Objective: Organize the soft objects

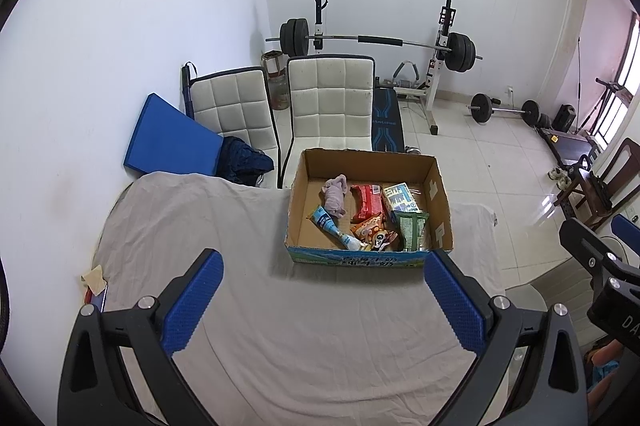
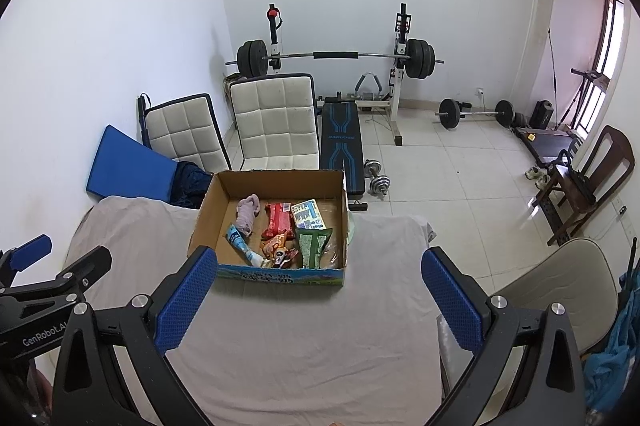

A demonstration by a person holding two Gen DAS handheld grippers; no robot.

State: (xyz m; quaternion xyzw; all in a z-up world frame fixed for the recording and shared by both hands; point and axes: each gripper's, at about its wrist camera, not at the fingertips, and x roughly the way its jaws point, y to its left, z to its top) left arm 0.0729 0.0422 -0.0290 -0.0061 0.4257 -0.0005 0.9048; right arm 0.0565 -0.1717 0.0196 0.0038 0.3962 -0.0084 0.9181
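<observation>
- the left gripper (image 1: 324,300) hovers over the near part of the tabletop (image 1: 248,326), which is draped in a grey cloth; its blue fingers (image 1: 192,306) are spread wide with nothing between them.
- the right gripper (image 2: 318,300) hangs to its right, its fingers (image 2: 452,302) just as wide apart and holding nothing.
- a cardboard box (image 1: 438,194) sits open at the far edge of the tabletop, well apart from both grippers.
- inside the box: a purple plush toy (image 1: 335,200) at the far left, a red packet (image 1: 367,202) beside it, a white-and-blue packet (image 1: 400,200) to the right, a green packet (image 1: 412,228) nearer, a blue-and-white tube (image 1: 332,228) near left, and small orange packets (image 1: 370,228) between.
- two white chairs (image 1: 328,98) stand beyond the tabletop, a barbell rack (image 1: 376,42) against the far wall.
</observation>
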